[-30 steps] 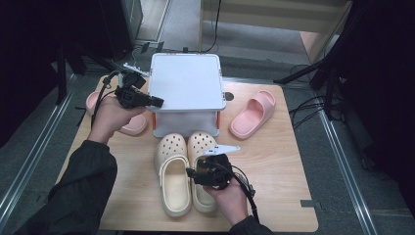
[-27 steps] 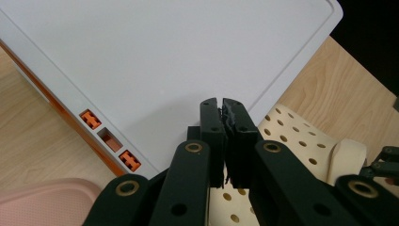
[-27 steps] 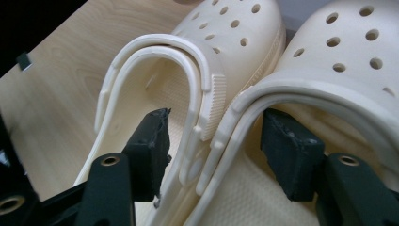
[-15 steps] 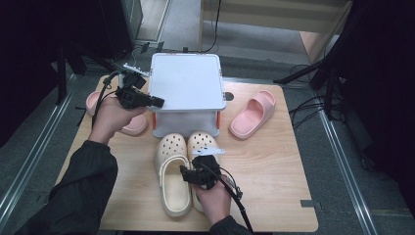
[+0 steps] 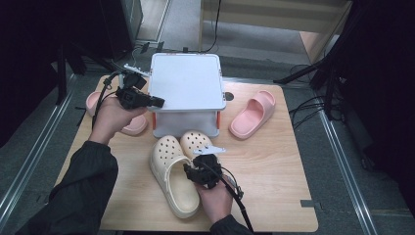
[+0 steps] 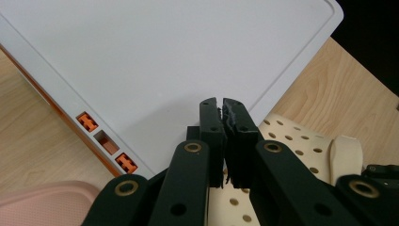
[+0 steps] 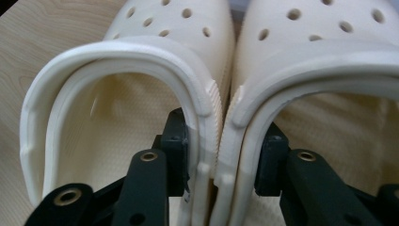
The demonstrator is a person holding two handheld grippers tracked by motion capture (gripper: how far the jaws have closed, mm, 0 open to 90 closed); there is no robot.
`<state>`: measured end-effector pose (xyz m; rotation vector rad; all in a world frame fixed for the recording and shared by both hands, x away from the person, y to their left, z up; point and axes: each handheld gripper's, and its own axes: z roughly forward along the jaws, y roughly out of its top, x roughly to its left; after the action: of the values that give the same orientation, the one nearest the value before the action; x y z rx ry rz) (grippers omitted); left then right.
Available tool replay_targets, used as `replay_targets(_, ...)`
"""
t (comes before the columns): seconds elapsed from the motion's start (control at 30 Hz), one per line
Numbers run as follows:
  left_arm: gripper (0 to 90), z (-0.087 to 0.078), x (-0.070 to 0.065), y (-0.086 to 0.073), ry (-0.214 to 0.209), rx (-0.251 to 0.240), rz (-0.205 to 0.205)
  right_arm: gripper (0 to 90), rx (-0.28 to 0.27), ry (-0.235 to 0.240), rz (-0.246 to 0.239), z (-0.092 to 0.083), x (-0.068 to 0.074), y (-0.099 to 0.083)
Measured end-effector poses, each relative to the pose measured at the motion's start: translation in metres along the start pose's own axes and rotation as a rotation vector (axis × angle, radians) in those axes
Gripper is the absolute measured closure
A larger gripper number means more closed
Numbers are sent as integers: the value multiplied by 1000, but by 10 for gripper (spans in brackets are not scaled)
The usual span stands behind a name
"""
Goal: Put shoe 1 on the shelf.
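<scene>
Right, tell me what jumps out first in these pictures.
The pair of cream clogs at the table's near middle stands out: the right gripper has been closing with one jaw inside each shoe, the two touching inner walls between them. Behind the clogs sits a white box, with the shut left gripper over its lid. Two pink slides flank the box, one on its right, one on its left under the left hand.

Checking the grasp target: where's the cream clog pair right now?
High view: clogs at front centre, just before the white box, the right gripper straddling their touching inner walls.
</scene>
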<state>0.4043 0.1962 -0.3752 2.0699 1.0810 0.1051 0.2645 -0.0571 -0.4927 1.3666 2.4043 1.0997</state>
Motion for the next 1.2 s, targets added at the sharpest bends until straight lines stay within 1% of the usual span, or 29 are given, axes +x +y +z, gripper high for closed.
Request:
replay_targets(0.13, 870, 0, 0, 0, -1, -1, 0, 667, 6, 19, 2, -2, -4, 1)
replay_targets(0.2, 869, 0, 0, 0, -1, -1, 1, 668, 7, 33, 8, -6, -5, 3)
replay_targets(0.3, 868, 0, 1, 0, -5, -2, -4, 669, -7, 60, 9, -14, -7, 7)
replay_targets(0.37, 868, 0, 1, 0, -6, -3, -6, 669, -24, 65, -4, -20, -6, 12)
replay_targets(0.5, 868, 0, 1, 0, -10, -1, -7, 668, -57, 51, -41, -31, -7, 25)
replay_targets(0.6, 870, 0, 2, 0, -12, -2, -10, 668, -53, 53, -63, -32, -12, 38)
replay_targets(0.7, 874, 0, 2, 0, -13, -3, -11, 668, -58, 49, -78, -26, -18, 50)
replay_targets(0.87, 883, 0, 3, -1, -14, -7, -2, 669, -63, 37, -75, -7, -30, 66)
replay_targets(1.0, 889, 0, 4, -2, -24, -10, -6, 668, -81, 27, -50, 7, -38, 74)
replay_targets(1.13, 889, 0, 4, -2, -24, -11, -5, 668, -106, -8, -35, 16, -44, 81)
replay_targets(1.2, 890, 0, 4, -2, -25, -13, 0, 668, -108, -14, -25, 20, -48, 84)
